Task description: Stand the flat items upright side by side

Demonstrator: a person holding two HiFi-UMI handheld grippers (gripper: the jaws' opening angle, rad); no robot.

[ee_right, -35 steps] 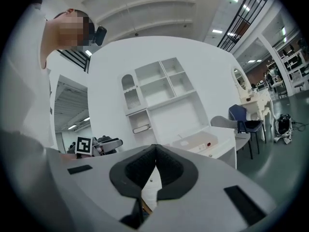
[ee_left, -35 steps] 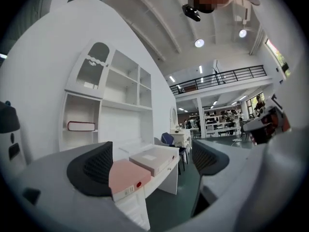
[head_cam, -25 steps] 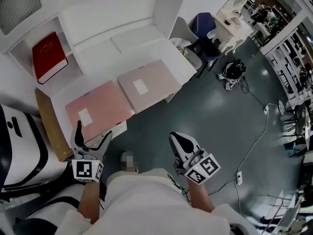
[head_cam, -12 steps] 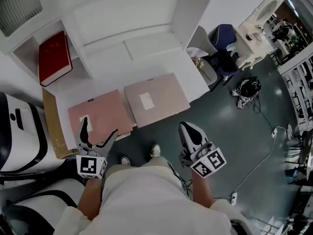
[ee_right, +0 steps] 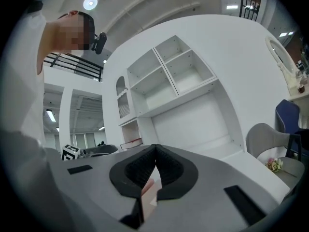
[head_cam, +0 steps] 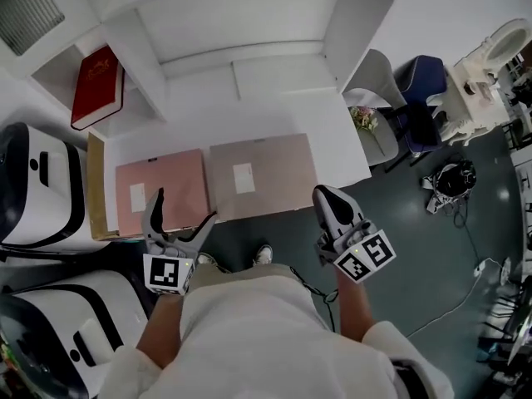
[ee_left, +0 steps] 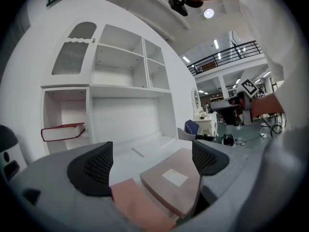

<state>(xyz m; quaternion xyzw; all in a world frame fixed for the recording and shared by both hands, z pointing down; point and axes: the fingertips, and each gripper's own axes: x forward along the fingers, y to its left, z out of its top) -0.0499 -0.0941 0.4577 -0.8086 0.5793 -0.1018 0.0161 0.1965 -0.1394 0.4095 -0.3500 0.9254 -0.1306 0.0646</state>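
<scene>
Now, looking down on a white desk with two flat items lying face up, side by side, along its front edge: a pink folder toward the front left corner, and a tan-pink folder just beside it on the right, each with a white label on top. Both flat, not yet stood upright. Hovering over the pink folder's near edge, the left hand-held gripper, released, jaws spread wide, with nothing between them but the two folders lying beyond. Over at the desk's front edge, near the tan-pink folder's right near corner, the right hand-held gripper, clenched, jaws pressed together on nothing. Back in the cubby at the rear left corner, a red book lying flat. Along the desk's left edge, a brown cardboard sheet.
</scene>
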